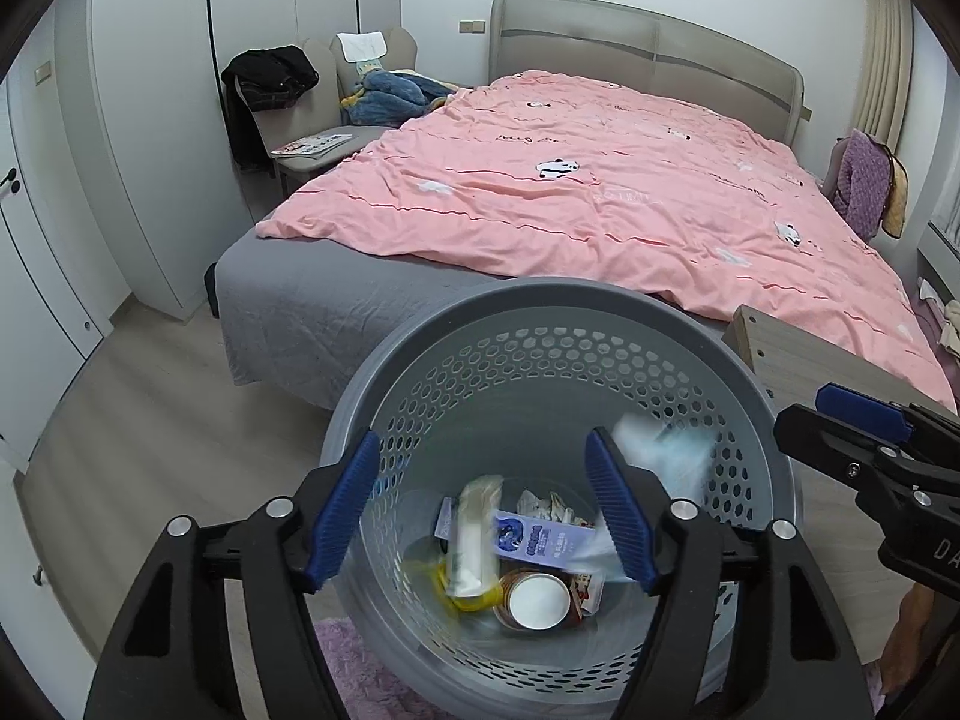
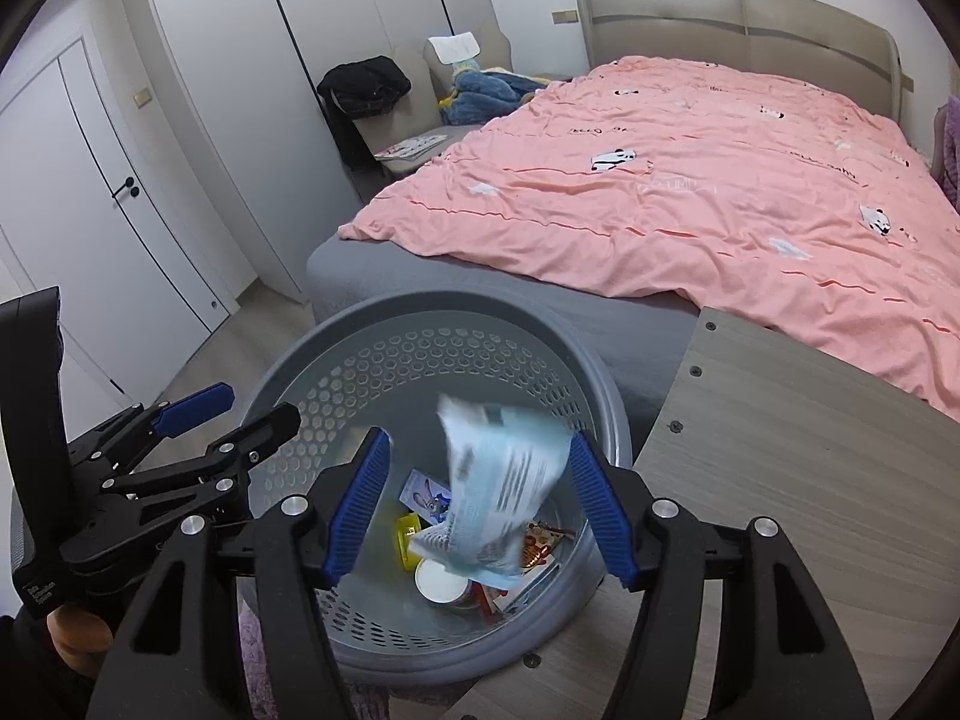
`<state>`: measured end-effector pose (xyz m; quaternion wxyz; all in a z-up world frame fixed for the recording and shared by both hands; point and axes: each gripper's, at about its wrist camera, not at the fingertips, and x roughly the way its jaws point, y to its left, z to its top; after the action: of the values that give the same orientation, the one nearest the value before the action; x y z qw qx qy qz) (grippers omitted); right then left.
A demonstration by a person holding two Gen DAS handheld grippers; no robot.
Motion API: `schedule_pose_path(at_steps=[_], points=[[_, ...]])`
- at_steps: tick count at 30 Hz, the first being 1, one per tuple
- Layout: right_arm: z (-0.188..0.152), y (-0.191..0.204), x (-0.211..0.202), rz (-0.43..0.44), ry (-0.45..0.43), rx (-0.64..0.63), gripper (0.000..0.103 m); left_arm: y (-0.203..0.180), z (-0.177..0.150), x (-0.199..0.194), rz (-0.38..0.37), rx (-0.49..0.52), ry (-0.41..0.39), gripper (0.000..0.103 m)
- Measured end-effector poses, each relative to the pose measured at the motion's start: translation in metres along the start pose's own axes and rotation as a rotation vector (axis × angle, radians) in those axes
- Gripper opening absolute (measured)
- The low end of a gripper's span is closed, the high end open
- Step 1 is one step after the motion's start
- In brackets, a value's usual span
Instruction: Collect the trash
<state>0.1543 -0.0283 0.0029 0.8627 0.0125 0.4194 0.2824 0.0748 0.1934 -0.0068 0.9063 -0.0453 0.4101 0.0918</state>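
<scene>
A grey perforated trash basket (image 1: 558, 294) (image 2: 372, 318) stands on the floor below both grippers. It holds several wrappers, a small milk carton (image 1: 540, 540) and a round lid (image 1: 539, 601). My left gripper (image 1: 480, 510) is open and empty above the basket; it also shows in the right wrist view (image 2: 258, 414). My right gripper (image 2: 474, 504) is open above the basket. A blurred light-blue wrapper (image 2: 504, 480) is in the air between its fingers, touching neither pad clearly; it also shows in the left wrist view (image 1: 666, 456). The right gripper shows at the right of the left wrist view (image 1: 840, 414).
A bed with a pink duvet (image 1: 600, 192) stands just behind the basket. A wooden table top (image 2: 798, 468) lies right of the basket. A chair with dark clothes (image 1: 282, 96) and wardrobe doors (image 1: 150, 120) are at the back left. A purple rug (image 1: 360, 660) lies under the basket.
</scene>
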Motion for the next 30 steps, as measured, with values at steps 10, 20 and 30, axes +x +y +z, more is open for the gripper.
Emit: schedule_pose_path(at_steps=[10,20,30], points=[[-0.003,0.002,-0.003,0.001,-0.009,0.008,0.065,0.000,-0.003,-0.005,0.020,-0.008,-0.002,0.076],[-0.005,0.000,-0.008,0.006,-0.019,0.016,0.066,0.001,-0.004,-0.007,0.024,-0.007,0.000,0.077],[-0.006,-0.001,-0.012,0.009,-0.031,0.017,0.072,0.002,-0.006,-0.011,0.031,-0.005,0.000,0.077]])
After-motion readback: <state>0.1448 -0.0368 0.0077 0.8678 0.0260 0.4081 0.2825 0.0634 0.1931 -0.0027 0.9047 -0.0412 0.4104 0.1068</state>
